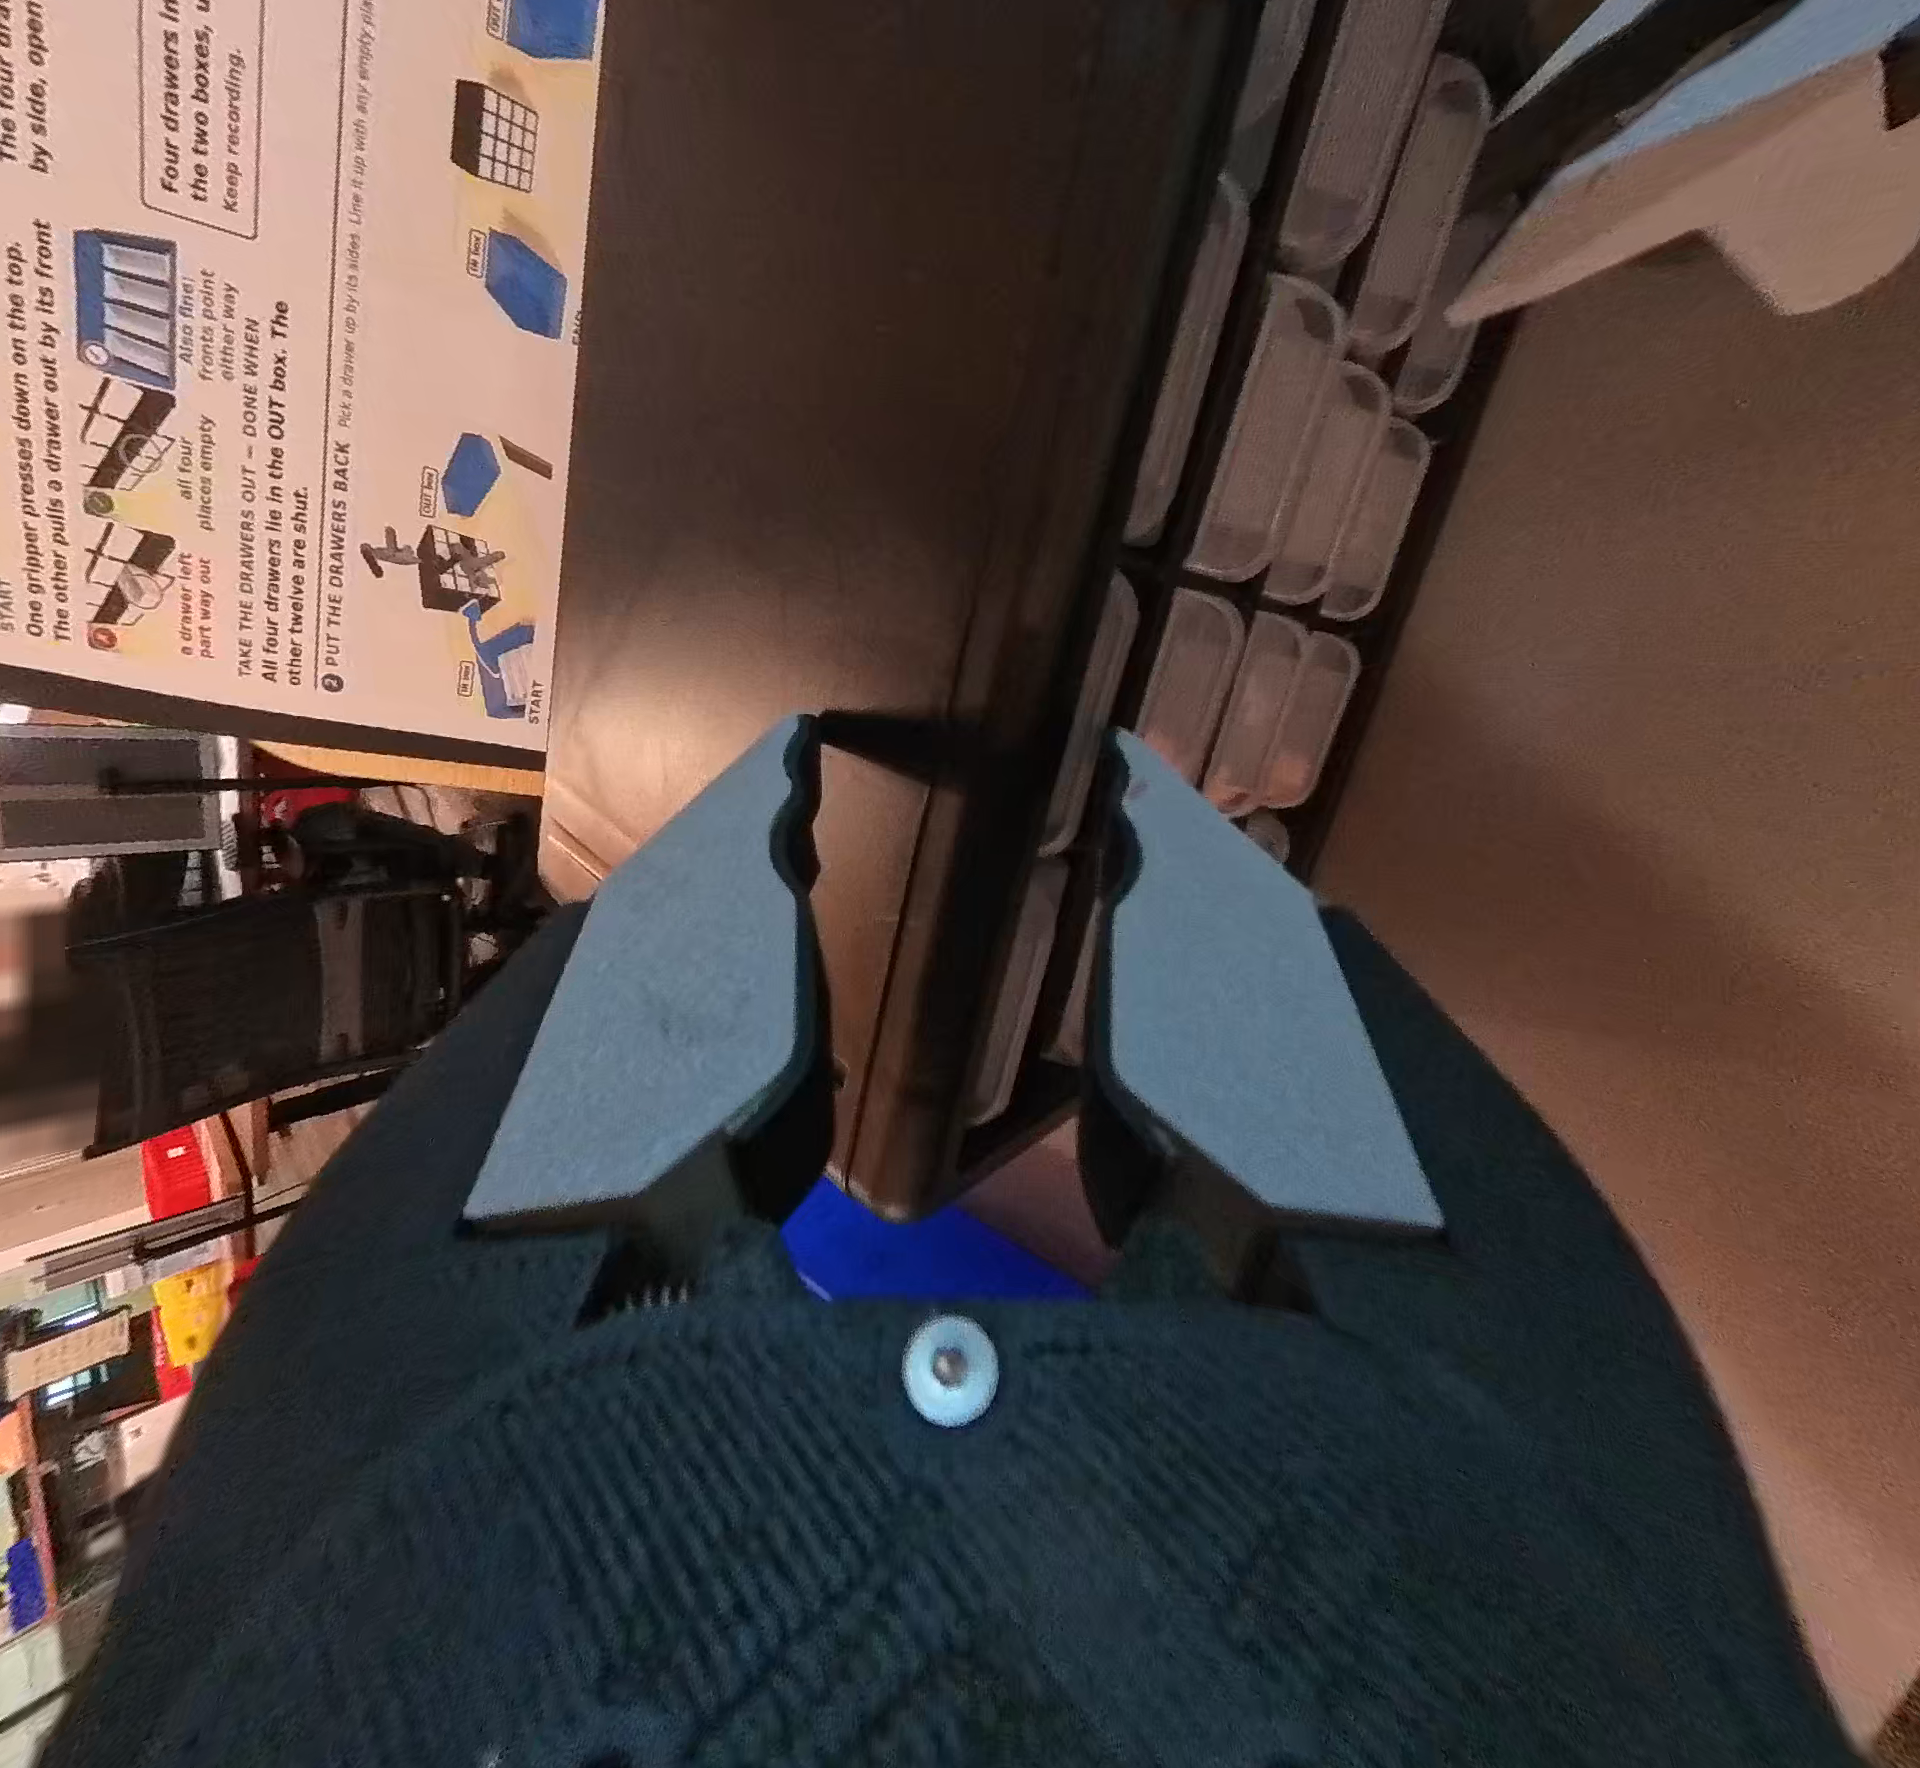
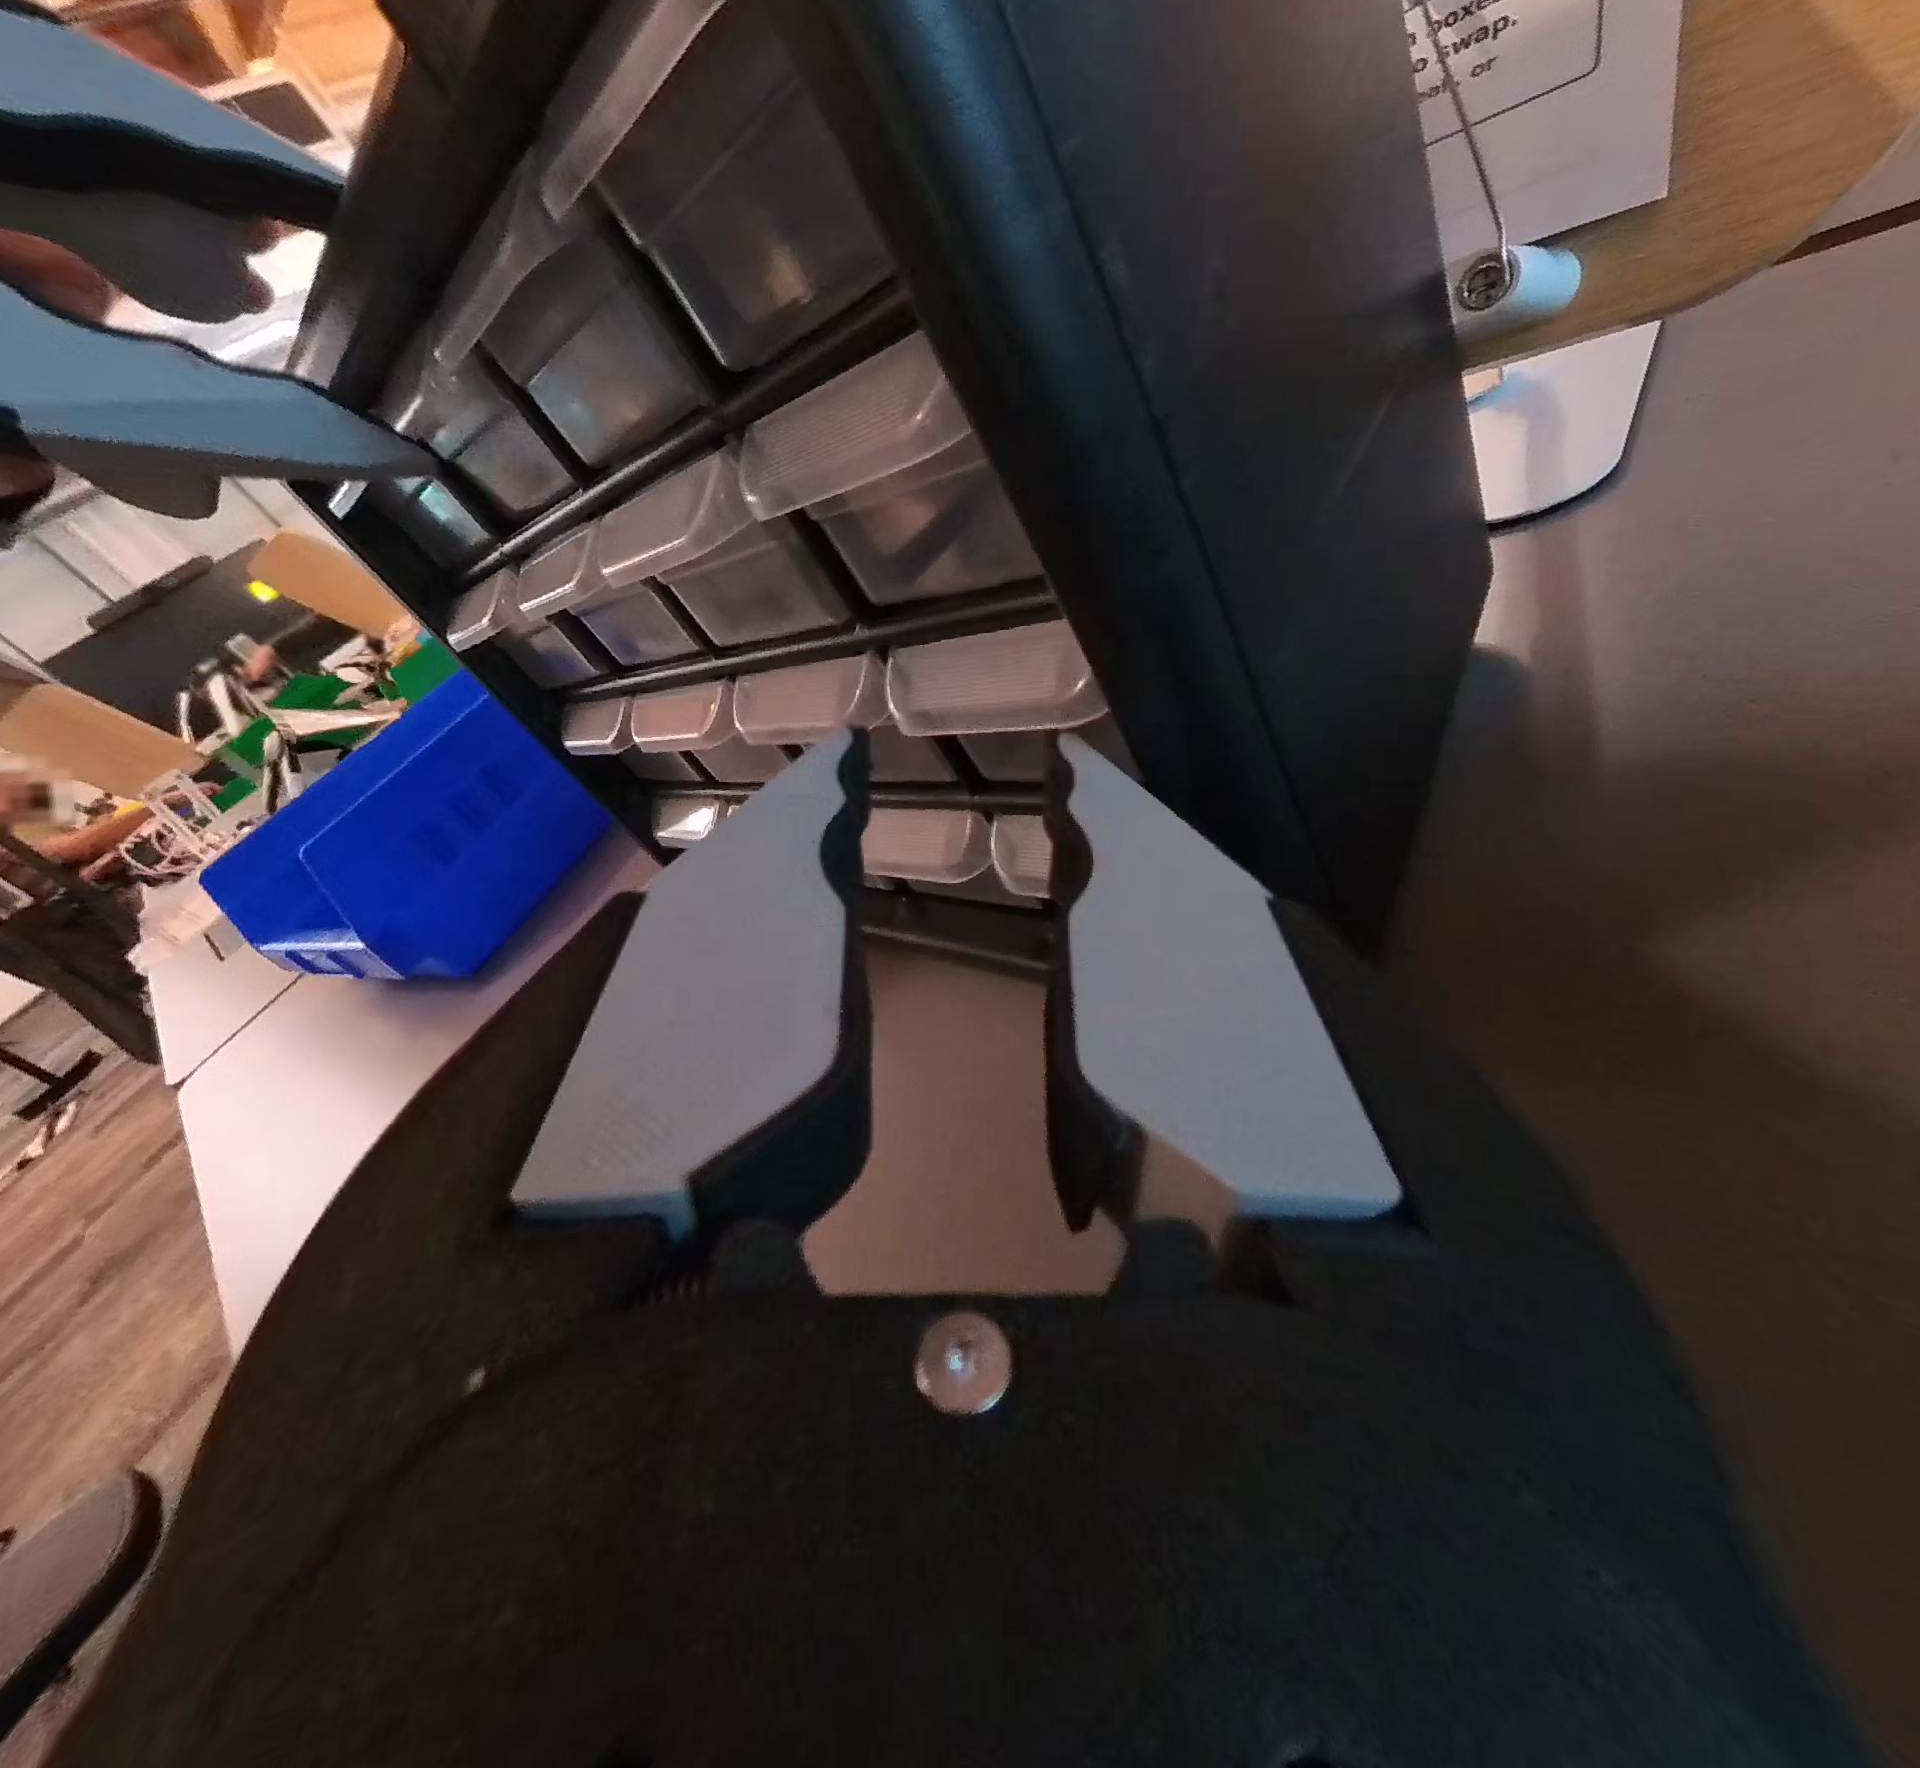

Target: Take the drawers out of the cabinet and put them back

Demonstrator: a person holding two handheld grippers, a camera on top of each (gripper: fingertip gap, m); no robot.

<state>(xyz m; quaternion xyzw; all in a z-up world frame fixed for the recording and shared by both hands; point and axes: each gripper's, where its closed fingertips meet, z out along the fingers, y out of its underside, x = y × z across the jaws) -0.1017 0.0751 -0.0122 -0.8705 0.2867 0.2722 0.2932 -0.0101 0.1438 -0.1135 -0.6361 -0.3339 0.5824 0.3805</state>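
The black cabinet [image 1: 831, 264] holds rows of clear plastic drawers [image 1: 1278, 430], all sitting in their slots as far as I can see. My left gripper [image 1: 961, 752] is open and empty, its fingers straddling the front edge of the cabinet top. My right gripper [image 2: 961, 762] is open and empty, pointing at the drawers [image 2: 925, 845] of the lower rows near the cabinet's [image 2: 1195, 264] right side, close to their handles. The right gripper's fingers [image 1: 1662, 160] show in the left wrist view by the drawer fronts. The left gripper's fingers [image 2: 208, 451] show at the cabinet's top edge.
A blue box [image 2: 416, 866] stands on the white table beyond the cabinet's left side, and also shows in the left wrist view [image 1: 914, 1251]. A printed instruction sheet [image 1: 312, 264] stands behind the cabinet on a white stand [image 2: 1548, 430]. Room clutter lies beyond the table.
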